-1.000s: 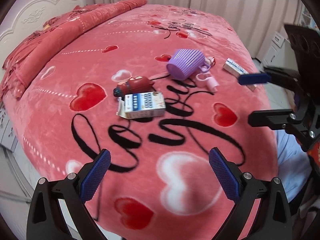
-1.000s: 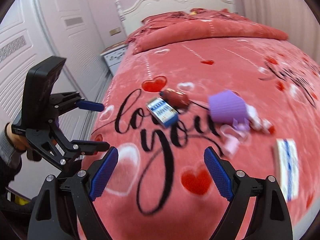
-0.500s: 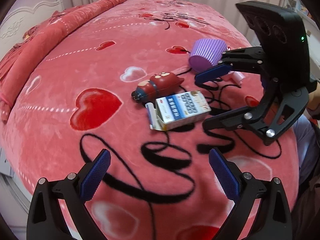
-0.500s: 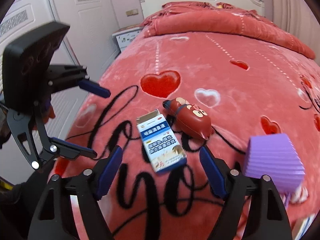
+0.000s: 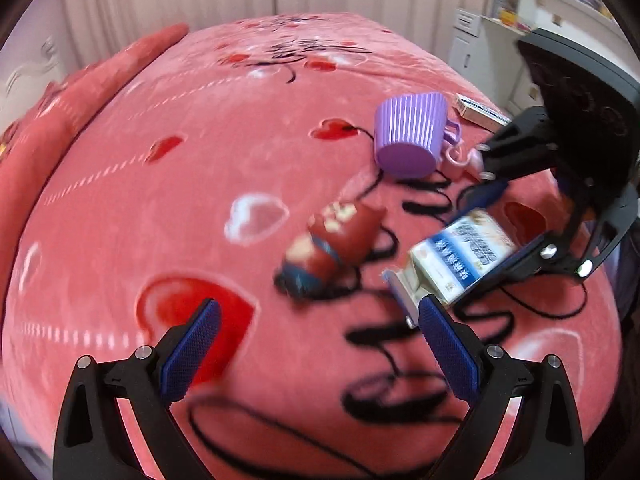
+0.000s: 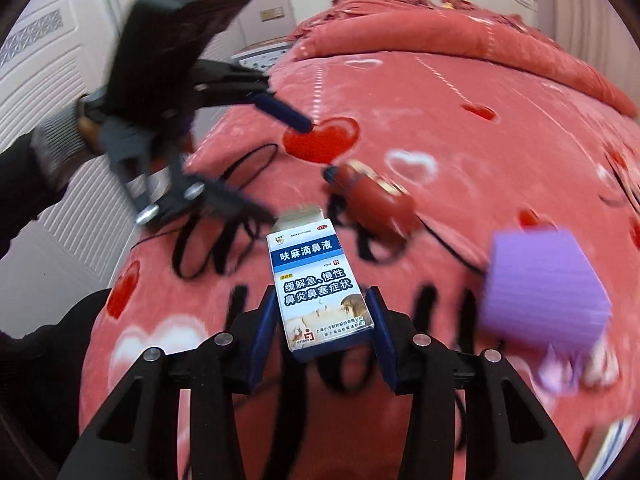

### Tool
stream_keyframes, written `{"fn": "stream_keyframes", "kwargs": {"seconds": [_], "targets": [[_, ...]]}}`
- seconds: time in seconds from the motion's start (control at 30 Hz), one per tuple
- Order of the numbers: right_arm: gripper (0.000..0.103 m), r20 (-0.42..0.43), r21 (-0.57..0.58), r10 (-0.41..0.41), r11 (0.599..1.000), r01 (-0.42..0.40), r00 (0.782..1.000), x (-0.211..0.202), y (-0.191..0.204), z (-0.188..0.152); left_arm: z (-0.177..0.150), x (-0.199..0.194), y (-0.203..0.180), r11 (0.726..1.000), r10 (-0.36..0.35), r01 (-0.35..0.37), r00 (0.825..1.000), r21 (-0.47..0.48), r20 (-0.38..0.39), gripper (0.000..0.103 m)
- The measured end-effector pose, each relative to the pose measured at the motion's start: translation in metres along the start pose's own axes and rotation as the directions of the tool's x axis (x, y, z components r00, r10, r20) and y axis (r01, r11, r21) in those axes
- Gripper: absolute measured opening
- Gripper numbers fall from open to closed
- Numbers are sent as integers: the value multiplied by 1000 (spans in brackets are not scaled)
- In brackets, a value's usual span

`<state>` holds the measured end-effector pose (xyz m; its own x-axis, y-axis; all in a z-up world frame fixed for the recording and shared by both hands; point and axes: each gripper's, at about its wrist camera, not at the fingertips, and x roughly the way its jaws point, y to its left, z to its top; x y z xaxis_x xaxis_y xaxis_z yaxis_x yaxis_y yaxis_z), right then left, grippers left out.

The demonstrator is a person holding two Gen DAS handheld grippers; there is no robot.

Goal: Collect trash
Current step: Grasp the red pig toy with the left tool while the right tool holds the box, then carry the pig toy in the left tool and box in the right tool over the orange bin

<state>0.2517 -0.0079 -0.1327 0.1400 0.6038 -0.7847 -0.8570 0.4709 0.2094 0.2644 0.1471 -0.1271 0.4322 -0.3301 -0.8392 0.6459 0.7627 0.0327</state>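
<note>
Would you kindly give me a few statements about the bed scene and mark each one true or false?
1. The right hand-held gripper has the blue-and-white medicine box between its fingers. True.
2. The left hand-held gripper is holding the purple cup. False: its jaws are wide open and empty.
3. The purple cup lies on its side. True.
4. The box's end flap is sealed shut. False: the flap stands open.
5. The brown toy lies inside the cup. False: it lies on the blanket.

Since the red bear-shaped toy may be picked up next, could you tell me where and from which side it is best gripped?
Probably across its rounded middle, from above. The red bear-shaped toy lies on its side on the blanket, long and narrow, so pads would close on its two long flanks. The open left hand-held gripper is nearest; the right hand-held gripper has just been closing around the medicine box.
</note>
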Motion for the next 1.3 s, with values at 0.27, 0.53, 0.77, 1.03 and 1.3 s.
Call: {"fn": "stream_keyframes", "kwargs": {"seconds": [0.27, 0.53, 0.77, 1.03, 1.3], "targets": [[38, -1, 73, -16, 997, 16, 1000, -12, -15, -20, 21, 31, -9, 985, -77, 79, 997, 152, -15, 97], [37, 8, 98, -19, 995, 18, 1000, -12, -19, -25, 20, 49, -2, 987, -115, 121, 991, 106, -62, 58], [37, 20, 108, -23, 994, 20, 1000, -19, -17, -28, 8, 33, -10, 998, -60, 61, 997, 4, -57, 48], [37, 31, 119, -8, 993, 5, 999, -52, 10, -46, -28, 8, -52, 995, -62, 53, 991, -81, -116, 48], [37, 31, 121, -2, 993, -2, 1000, -92, 53, -85, -51, -30, -117, 990, -67, 50, 990, -132, -125, 47]]}}
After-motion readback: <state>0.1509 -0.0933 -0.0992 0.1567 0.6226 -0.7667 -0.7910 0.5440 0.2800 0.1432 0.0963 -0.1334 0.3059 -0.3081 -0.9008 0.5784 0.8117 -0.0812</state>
